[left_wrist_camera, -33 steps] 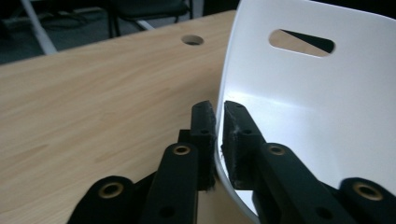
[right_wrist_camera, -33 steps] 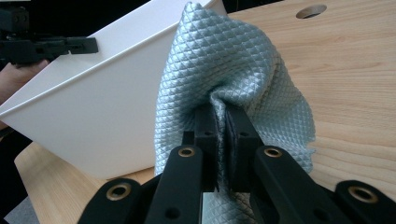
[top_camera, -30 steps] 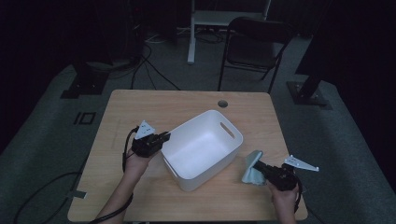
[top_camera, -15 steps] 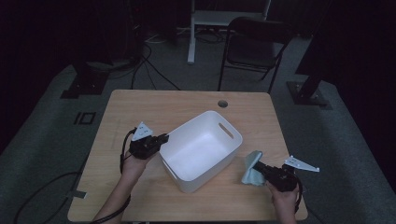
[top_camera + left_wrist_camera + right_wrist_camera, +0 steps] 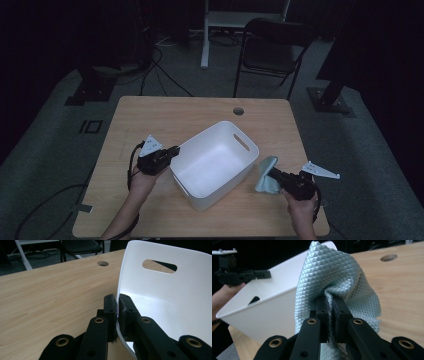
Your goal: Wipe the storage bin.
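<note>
A white plastic bin (image 5: pixel 215 162) with slot handles stands in the middle of the wooden table (image 5: pixel 165 112). My left gripper (image 5: pixel 174 151) is shut on the bin's near-left rim; in the left gripper view the thin white wall (image 5: pixel 155 297) runs between the two black jaws of that gripper (image 5: pixel 117 303). My right gripper (image 5: pixel 272 174) is shut on a light blue quilted cloth (image 5: pixel 265 175), bunched just right of the bin. In the right gripper view the cloth (image 5: pixel 337 277) bulges above the closed right gripper (image 5: pixel 330 305), with the bin (image 5: pixel 262 307) behind it.
A round cable hole (image 5: pixel 238 111) is in the table near its far edge. A black chair (image 5: pixel 275 50) and a white desk frame (image 5: pixel 210 30) stand beyond the table. Cables trail on the floor at left (image 5: pixel 45 200).
The bin and my left gripper have shifted slightly toward the left. The right gripper and the cloth have stayed put.
</note>
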A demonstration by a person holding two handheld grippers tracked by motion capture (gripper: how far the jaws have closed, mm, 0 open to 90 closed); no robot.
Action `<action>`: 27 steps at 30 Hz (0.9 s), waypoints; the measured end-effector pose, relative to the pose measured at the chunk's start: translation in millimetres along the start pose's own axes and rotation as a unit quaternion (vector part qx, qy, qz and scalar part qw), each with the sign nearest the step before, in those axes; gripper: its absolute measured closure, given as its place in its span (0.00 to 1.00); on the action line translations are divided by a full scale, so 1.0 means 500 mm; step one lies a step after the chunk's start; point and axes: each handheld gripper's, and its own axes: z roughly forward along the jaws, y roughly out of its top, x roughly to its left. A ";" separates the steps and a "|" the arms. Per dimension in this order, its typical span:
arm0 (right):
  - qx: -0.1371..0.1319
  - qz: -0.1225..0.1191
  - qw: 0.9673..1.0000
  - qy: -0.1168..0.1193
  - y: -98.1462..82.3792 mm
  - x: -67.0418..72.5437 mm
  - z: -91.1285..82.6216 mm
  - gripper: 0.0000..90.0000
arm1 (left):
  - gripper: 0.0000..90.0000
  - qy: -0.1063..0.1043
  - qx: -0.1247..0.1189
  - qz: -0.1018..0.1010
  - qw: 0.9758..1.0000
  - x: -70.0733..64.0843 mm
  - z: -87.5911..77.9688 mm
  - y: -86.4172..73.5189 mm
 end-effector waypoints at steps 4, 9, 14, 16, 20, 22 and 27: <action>-0.011 -0.005 1.000 0.007 0.026 0.010 0.020 0.94 | 0.95 0.001 -0.005 0.002 1.000 0.000 0.001 -0.002; -0.012 -0.004 1.000 0.016 0.040 0.014 0.048 0.94 | 0.95 -0.001 -0.007 -0.002 1.000 0.000 0.003 -0.001; -0.003 -0.005 1.000 0.017 0.037 0.014 0.072 0.94 | 0.95 -0.008 -0.006 0.003 1.000 0.003 0.003 -0.001; -0.001 -0.009 1.000 0.013 0.039 0.013 0.073 0.94 | 0.95 -0.010 -0.006 0.004 1.000 0.003 0.003 -0.001; -0.003 -0.006 1.000 0.017 0.036 0.009 0.074 0.94 | 0.95 -0.011 -0.006 0.003 1.000 0.004 0.003 -0.001; -0.003 -0.007 1.000 0.015 0.035 0.009 0.074 0.94 | 0.95 -0.011 -0.007 0.002 1.000 0.004 0.003 -0.001; 0.000 -0.004 1.000 0.012 0.025 0.005 0.074 0.94 | 0.95 -0.011 -0.007 0.001 1.000 0.004 0.003 -0.001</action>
